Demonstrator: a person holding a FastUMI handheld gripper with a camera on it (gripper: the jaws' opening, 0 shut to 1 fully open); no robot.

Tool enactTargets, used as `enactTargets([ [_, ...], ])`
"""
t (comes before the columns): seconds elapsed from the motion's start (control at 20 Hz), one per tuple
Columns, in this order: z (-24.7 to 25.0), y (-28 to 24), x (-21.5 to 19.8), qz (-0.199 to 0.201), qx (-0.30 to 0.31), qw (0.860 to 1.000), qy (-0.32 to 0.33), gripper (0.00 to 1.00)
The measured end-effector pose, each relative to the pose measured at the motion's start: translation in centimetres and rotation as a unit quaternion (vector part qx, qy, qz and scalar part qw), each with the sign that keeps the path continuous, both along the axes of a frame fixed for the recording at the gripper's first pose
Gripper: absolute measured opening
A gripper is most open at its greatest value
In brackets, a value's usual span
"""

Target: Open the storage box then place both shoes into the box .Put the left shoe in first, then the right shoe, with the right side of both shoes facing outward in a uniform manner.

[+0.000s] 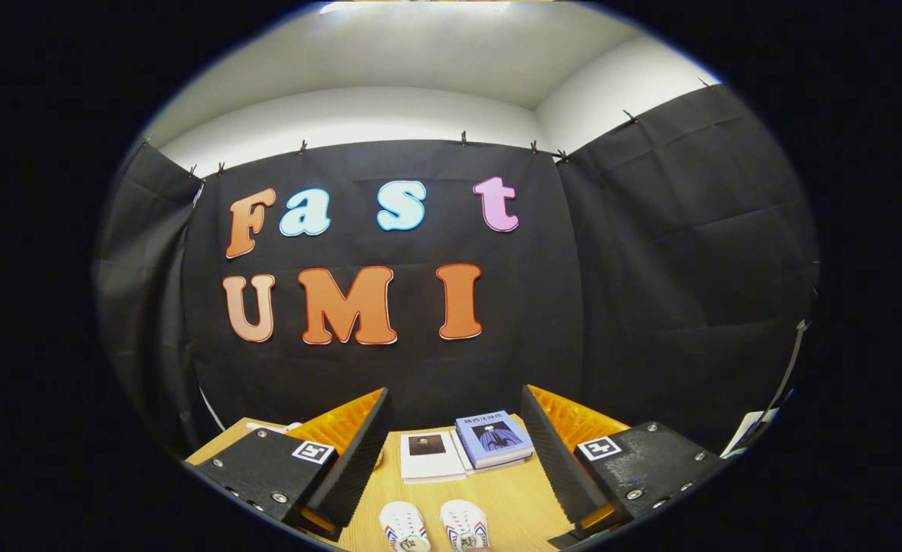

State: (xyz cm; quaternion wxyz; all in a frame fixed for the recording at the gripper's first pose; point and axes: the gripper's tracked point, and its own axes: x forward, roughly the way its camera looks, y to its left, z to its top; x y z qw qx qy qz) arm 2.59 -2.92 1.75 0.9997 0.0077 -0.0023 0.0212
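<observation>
My gripper (454,448) is open, held above the wooden table (519,498) with its fingers wide apart and nothing between them. Two white shoes with red and blue stripes stand side by side low between the fingers, toes pointing away from me: one shoe (404,527) on the left, the other shoe (464,524) on the right. Only their front halves show. The storage box is out of sight.
Beyond the shoes lie a white book (430,455) and a blue-covered book (493,439) side by side near the table's far edge. Black cloth walls close the booth behind and on both sides. A white card (749,429) leans at the right.
</observation>
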Motion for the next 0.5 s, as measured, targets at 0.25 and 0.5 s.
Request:
enactTargets([
  [0.25, 0.0, -1.5, 1.3, 0.007, -0.006, 1.0, -0.003, 0.99],
  [0.5, -1.6, -0.6, 1.7, 0.035, 0.008, 0.999, 0.015, 0.99],
])
